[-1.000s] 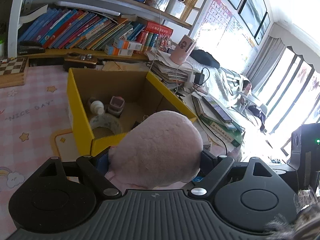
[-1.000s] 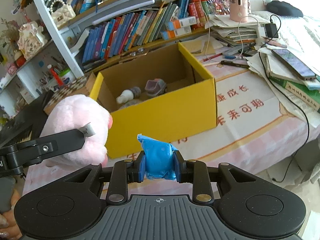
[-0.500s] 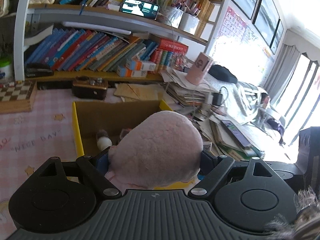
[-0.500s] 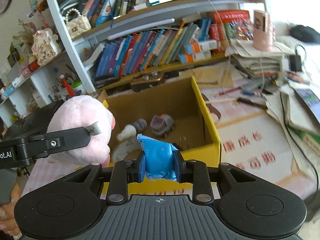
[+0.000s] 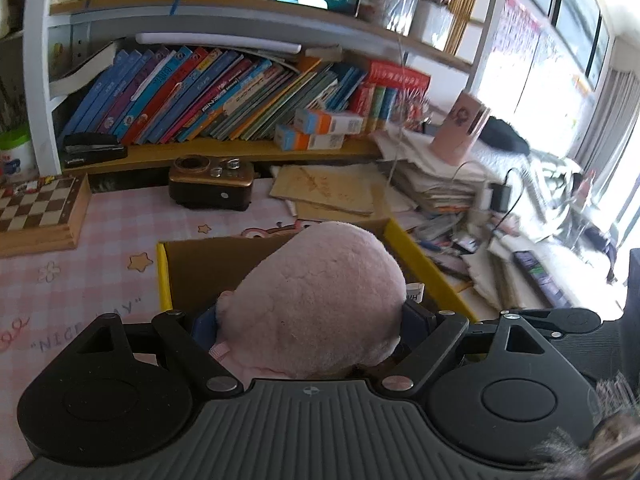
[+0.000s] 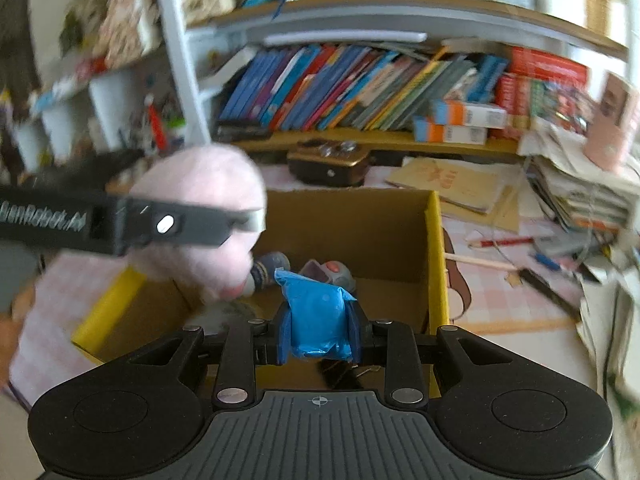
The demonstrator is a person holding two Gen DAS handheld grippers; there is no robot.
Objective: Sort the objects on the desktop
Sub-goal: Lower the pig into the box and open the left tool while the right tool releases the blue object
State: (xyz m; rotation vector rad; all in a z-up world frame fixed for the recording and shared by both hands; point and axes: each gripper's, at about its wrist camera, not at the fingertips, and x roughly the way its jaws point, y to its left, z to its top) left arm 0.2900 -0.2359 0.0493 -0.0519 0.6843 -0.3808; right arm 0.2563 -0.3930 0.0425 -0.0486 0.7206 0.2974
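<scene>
My left gripper point(image 5: 310, 320) is shut on a round pink plush toy point(image 5: 316, 300) that fills the space between its pads and hides most of the yellow cardboard box point(image 5: 162, 276) below it. In the right wrist view the same plush point(image 6: 200, 216) hangs over the box's left side, held by the left gripper's dark finger point(image 6: 168, 224). My right gripper point(image 6: 318, 336) is shut on a crumpled blue packet point(image 6: 316, 320) above the open yellow box point(image 6: 434, 248). Inside the box lie a small bottle point(image 6: 266, 266), a grey toy point(image 6: 328, 272) and a tape roll point(image 6: 232, 314).
A bookshelf point(image 5: 224, 96) full of books runs behind the desk. A chessboard point(image 5: 36, 212) lies at the left, a brown radio point(image 5: 212, 180) behind the box, and stacks of paper point(image 5: 432, 184) with cables and pens at the right. A pink cloth point(image 5: 60, 280) covers the desk.
Both grippers have travelled forward over the box with their loads; the box now sits lower and closer in both views. The right wrist view has rolled level and is blurred.
</scene>
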